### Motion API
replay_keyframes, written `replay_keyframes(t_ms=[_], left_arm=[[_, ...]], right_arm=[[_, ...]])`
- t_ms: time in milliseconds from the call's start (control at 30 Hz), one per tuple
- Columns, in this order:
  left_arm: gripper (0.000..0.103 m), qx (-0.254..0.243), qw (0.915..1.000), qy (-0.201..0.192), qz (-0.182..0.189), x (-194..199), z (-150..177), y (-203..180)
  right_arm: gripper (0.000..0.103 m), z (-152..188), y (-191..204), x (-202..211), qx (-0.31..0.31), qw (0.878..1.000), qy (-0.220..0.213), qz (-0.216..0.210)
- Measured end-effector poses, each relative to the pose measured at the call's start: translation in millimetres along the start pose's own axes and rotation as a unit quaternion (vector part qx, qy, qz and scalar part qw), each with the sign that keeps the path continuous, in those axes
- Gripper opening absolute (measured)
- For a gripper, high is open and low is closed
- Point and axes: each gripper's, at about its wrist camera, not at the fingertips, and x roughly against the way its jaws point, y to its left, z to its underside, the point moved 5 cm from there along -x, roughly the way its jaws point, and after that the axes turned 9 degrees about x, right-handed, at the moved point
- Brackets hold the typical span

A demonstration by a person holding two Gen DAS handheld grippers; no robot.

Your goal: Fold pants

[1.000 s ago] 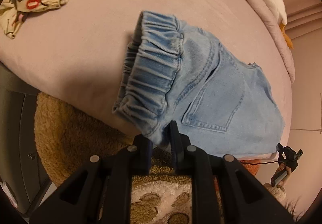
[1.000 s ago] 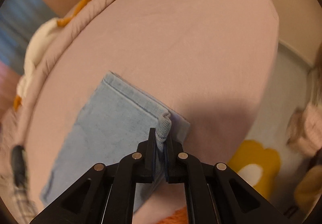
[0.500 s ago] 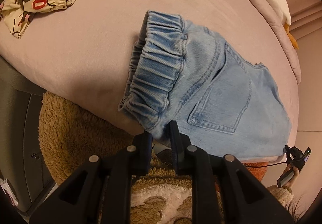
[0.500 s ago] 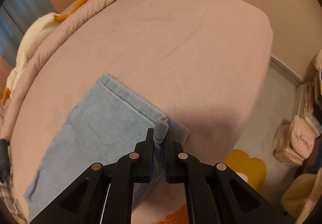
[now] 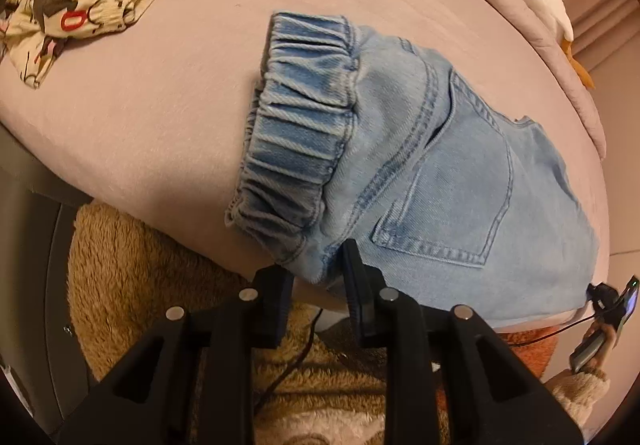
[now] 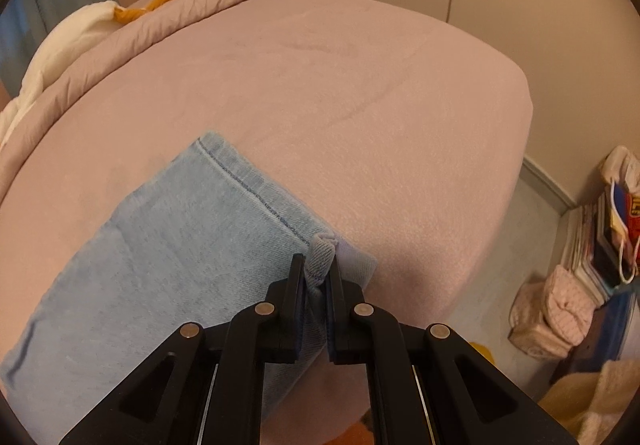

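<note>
We are easing the left gripper point(image 5: 316, 277) open around the jeans point(image 5: 440, 173) waistband corner — letting it settle — while the right gripper point(image 6: 316, 273) is clenching the hem point(image 6: 320, 253) to keep the fold aligned.

open bed point(image 6: 360, 93) beyond, printed garment point(image 5: 92, 1) far-left

In the right wrist view, the jeans point(image 6: 160, 265) run out of sight at the lower left, and the right claw point(image 6: 316, 277) covers their pinched hem corner. In the left wrist view, the patterned garment point(image 5: 80, 5) is cropped at the rim.
</note>
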Motion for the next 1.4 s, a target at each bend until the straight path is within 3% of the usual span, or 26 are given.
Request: replay_keyframes(t_ms=[233, 333, 400, 467, 600, 633, 667, 767, 900, 967, 1100, 1300, 1400], left_arm=[[0.025, -0.015, 0.9996, -0.023, 0.010, -1.8, 1.3, -2.8], [0.025, -0.019, 0.9994, -0.028, 0.012, 1.8, 5.4, -1.4], [0.025, -0.017, 0.9994, -0.028, 0.009, 2.6, 7.5, 5.6], [0.026, -0.019, 0.9992, -0.035, 0.012, 5.1, 11.9, 8.9], [0.025, -0.017, 0.9987, -0.044, 0.019, 12.2, 16.1, 13.0], [0.023, -0.015, 0.9984, -0.049, 0.022, 15.9, 17.9, 12.7], [0.013, -0.011, 0.9974, -0.063, 0.034, 21.8, 18.6, 13.0], [0.011, -0.019, 0.9944, -0.090, 0.053, 38.0, 22.6, 11.8], [0.011, -0.003, 0.9904, -0.093, 0.102, 58.1, 26.4, 22.2], [0.011, 0.002, 0.9908, -0.082, 0.107, 57.9, 30.8, 29.0], [0.012, 0.001, 0.9957, -0.053, 0.076, 33.0, 40.3, 31.6], [0.019, -0.028, 0.9964, -0.063, 0.051, 32.7, 36.6, 23.8], [0.034, -0.027, 0.9968, -0.067, 0.035, 32.7, 31.3, 24.2]], right_arm=[[0.006, -0.8, 16.8, 5.2, 0.035, 0.996, -0.004, 0.077], [0.019, -2.6, 27.2, 14.4, 0.068, 0.991, 0.016, 0.115], [0.052, -2.3, 37.3, 33.2, 0.064, 0.994, -0.004, 0.089], [0.066, 1.6, 52.7, 56.8, 0.059, 0.997, -0.035, 0.038], [0.066, 25.3, 105.6, 94.3, 0.107, 0.989, -0.055, -0.079], [0.066, 34.1, 122.5, 100.0, 0.131, 0.984, -0.052, -0.111], [0.066, 44.7, 140.6, 104.8, 0.157, 0.976, -0.044, -0.141], [0.066, 67.1, 174.1, 111.9, 0.196, 0.961, -0.029, -0.192], [0.066, 81.8, 197.4, 113.7, 0.225, 0.949, -0.005, -0.219], [0.066, 83.9, 202.3, 116.7, 0.235, 0.946, -0.005, -0.224], [0.066, 89.0, 211.7, 114.2, 0.248, 0.943, -0.005, -0.223], [0.067, 108.5, 220.8, 92.4, 0.256, 0.943, 0.029, -0.212], [0.072, 109.7, 225.1, 91.1, 0.267, 0.942, 0.020, -0.204]])
